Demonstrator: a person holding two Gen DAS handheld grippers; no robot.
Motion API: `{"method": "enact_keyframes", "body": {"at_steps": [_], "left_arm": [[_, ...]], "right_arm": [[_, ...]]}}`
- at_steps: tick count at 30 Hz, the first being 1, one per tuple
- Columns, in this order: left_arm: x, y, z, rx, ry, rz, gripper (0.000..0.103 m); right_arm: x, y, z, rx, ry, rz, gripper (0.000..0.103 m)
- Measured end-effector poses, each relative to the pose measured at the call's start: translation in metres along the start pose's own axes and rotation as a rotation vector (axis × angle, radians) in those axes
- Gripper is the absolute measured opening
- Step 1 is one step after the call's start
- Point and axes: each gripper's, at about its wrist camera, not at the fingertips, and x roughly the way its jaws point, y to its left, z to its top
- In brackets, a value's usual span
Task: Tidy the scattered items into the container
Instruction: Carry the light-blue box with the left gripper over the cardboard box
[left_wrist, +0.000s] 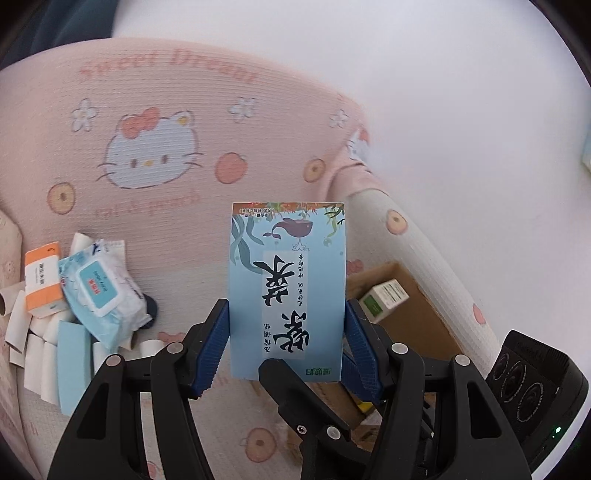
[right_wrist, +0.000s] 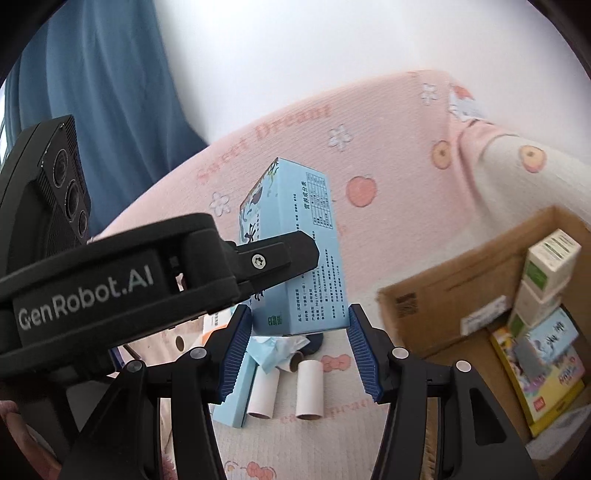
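Note:
A light-blue box (left_wrist: 288, 280) with a fish drawing and black characters hangs upright above the pink bedspread. My left gripper (left_wrist: 286, 302) is shut on its two narrow sides. In the right wrist view the same box (right_wrist: 317, 240) shows its text-covered side, with one left finger (right_wrist: 280, 258) lying across it. My right gripper (right_wrist: 299, 308) straddles the box's lower end, pads against front and back; one of its fingers (left_wrist: 295, 398) crosses the front face. The open cardboard box (right_wrist: 443, 288) stands to the right, with small cartons (right_wrist: 546, 266) and a book inside.
On the bed at the left lie a wipes pack (left_wrist: 103, 291), an orange-and-white carton (left_wrist: 42, 280), a flat blue box (left_wrist: 75, 365) and several paper roll cores (left_wrist: 37, 350). Two cores (right_wrist: 310, 391) lie under my right gripper. A blue curtain (right_wrist: 110, 92) hangs behind.

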Motion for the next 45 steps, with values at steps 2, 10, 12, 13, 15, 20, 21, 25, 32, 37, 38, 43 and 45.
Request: {"method": "enact_keyframes", "body": {"at_steps": [2,10,12,13,15,20,21,25,32,37,38,43,45], "left_arm": [[0.006,-0.010,-0.002,0.006,0.007,-0.002,0.065],[0.044,-0.040,-0.008,-0.011,0.116,-0.089,0.065],[0.052,-0.048,-0.009,0.005,0.140,-0.098,0.065],[0.058,-0.054,-0.009,0.018,0.156,-0.105,0.065],[0.068,-0.064,-0.010,0.048,0.183,-0.109,0.065],[0.101,-0.091,-0.012,0.108,0.258,-0.101,0.065],[0.107,-0.097,-0.014,0.116,0.275,-0.100,0.065],[0.142,-0.107,-0.021,0.082,0.397,-0.115,0.065],[0.178,-0.123,-0.029,0.080,0.508,-0.144,0.065],[0.178,-0.125,-0.031,0.076,0.524,-0.135,0.065],[0.180,-0.125,-0.031,0.080,0.534,-0.139,0.065],[0.197,-0.122,-0.034,0.046,0.623,-0.184,0.065],[0.201,-0.122,-0.034,0.067,0.643,-0.194,0.065]], "right_arm": [[-0.016,-0.009,-0.004,0.033,-0.008,0.014,0.051],[-0.048,-0.066,-0.007,0.198,-0.015,0.047,0.050],[-0.053,-0.081,-0.009,0.261,-0.020,0.063,0.050],[-0.055,-0.088,-0.010,0.289,-0.024,0.064,0.049],[-0.064,-0.102,-0.015,0.348,-0.029,0.058,0.049],[-0.073,-0.126,-0.021,0.429,-0.013,0.008,0.049],[-0.074,-0.133,-0.021,0.449,-0.001,-0.009,0.049],[-0.074,-0.153,-0.022,0.511,0.045,-0.053,0.048],[-0.074,-0.183,-0.020,0.570,0.155,-0.131,0.046],[-0.079,-0.191,-0.016,0.570,0.205,-0.129,0.046],[-0.079,-0.193,-0.016,0.574,0.218,-0.131,0.046],[-0.074,-0.191,-0.011,0.543,0.299,-0.199,0.048],[-0.074,-0.189,-0.010,0.533,0.341,-0.211,0.049]]}}
